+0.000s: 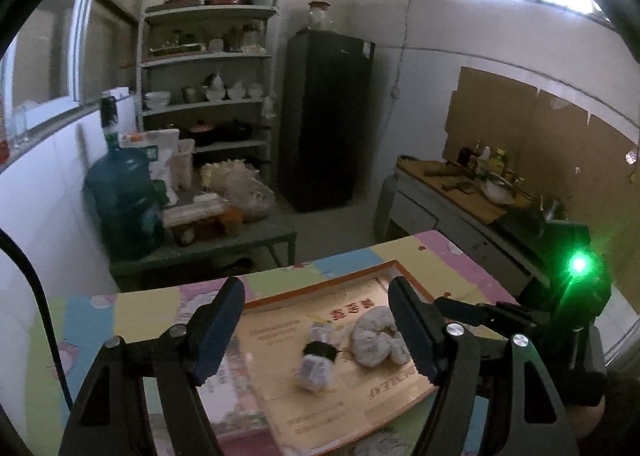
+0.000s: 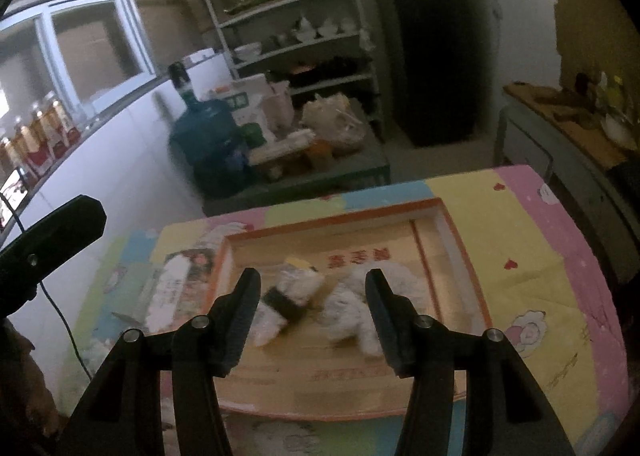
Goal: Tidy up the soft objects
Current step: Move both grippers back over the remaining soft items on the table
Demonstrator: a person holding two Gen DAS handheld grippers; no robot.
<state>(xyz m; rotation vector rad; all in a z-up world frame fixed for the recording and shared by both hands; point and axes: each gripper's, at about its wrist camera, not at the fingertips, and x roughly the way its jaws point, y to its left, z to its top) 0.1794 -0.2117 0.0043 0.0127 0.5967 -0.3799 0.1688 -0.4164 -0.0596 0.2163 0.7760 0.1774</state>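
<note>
Held the left tool [image 1: 315, 284] with its fingers spread wide and nothing between them, poised above the shallow orange-rimmed box [image 1: 320, 288]. Kept the right tool [image 2: 313, 276] likewise apart and empty, aimed down at the same box from the near edge. Touched neither toy with either one, as far as could be told.

Judged the step in hand to be a pick-up of one soft toy. Best done by settling on a single toy first: lay close together, perhaps touching, so a wide closing could have caught both. Would have paid to come straight down, straddle the chosen toy across its narrow middle, and close gently, since plush gives and can slip out of a loose pinch.

Found inside the box the banded plush [image 2: 286, 304], pale with a dark strip round its waist, lying tilted toward the left. Found just right of it the white fluffy plush [image 2: 352, 308], curled and shapeless. Saw nothing else in the box but printed lettering on its floor.

Saw beyond the box the surface [image 2: 520, 256], covered in a pastel patchwork cloth, with a flat printed packet [image 2: 172, 288] lying just left of the box rim.
</note>
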